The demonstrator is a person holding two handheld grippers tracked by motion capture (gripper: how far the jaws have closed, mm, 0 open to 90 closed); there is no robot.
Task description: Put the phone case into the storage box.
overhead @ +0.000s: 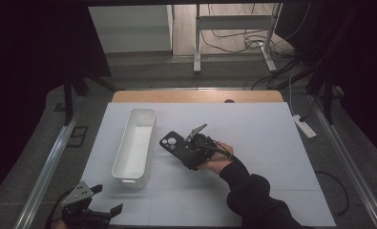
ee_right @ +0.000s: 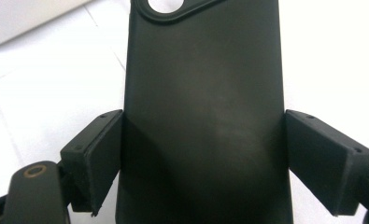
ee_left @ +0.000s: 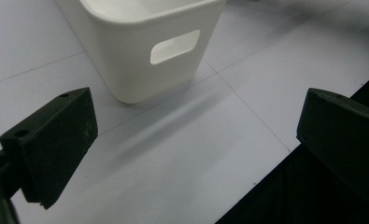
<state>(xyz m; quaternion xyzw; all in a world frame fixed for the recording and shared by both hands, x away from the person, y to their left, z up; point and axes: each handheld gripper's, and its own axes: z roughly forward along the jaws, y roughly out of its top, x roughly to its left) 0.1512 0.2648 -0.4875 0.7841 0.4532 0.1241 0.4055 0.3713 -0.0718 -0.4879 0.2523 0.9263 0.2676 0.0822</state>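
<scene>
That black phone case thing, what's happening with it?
A person is holding the black phone case with the right gripper, whose two jaws press on the case's long sides. The case is over the white table, just right of the long white bin. The left gripper waits near the table's front edge with its jaws wide open and nothing between them, pointing towards the bin's near end. The bin looks empty, so the case may be headed there.

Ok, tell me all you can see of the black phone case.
The black phone case looks like matte, rubbery plastic, with a raised camera surround at its far end showing round cut-outs. The right claw grips it across its width, pads against both long edges. In the high view it sits just right of the white bin, over the white table cover.
</scene>
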